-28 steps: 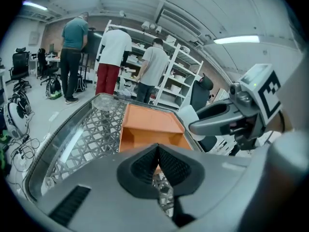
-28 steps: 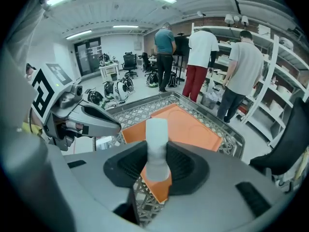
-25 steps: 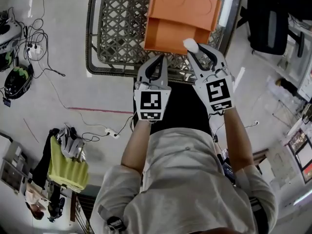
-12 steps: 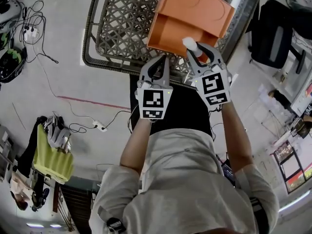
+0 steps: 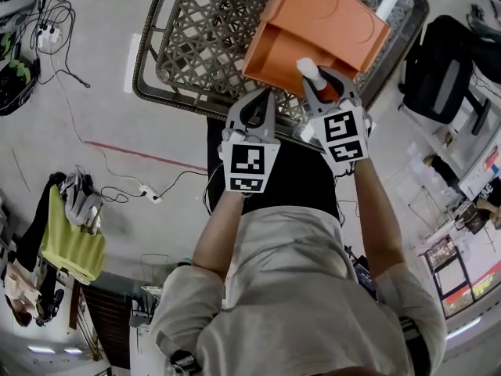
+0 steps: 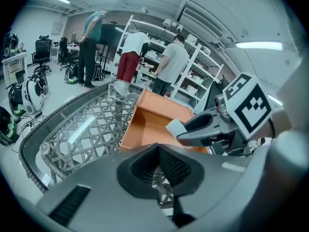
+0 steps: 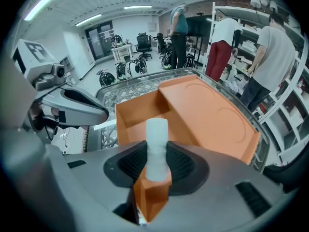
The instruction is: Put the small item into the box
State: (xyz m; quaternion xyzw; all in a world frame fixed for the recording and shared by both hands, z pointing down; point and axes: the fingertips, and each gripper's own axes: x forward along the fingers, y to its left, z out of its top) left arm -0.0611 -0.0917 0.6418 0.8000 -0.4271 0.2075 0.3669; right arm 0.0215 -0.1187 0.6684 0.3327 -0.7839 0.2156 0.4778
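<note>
2 outstretched forearms hold the grippers side by side at the table's near edge. The left gripper [image 5: 266, 95] has its jaws together with nothing in them. The right gripper [image 7: 157, 161] is clamped on the small item [image 7: 156, 134], an orange piece with a white top, raised at the near wall of the open orange box [image 5: 313, 26]. The box lies on 1 grey lattice table [image 5: 196, 45] in a workshop. 3 people [image 6: 170, 64] stand by the shelves [image 6: 205, 64].
</note>
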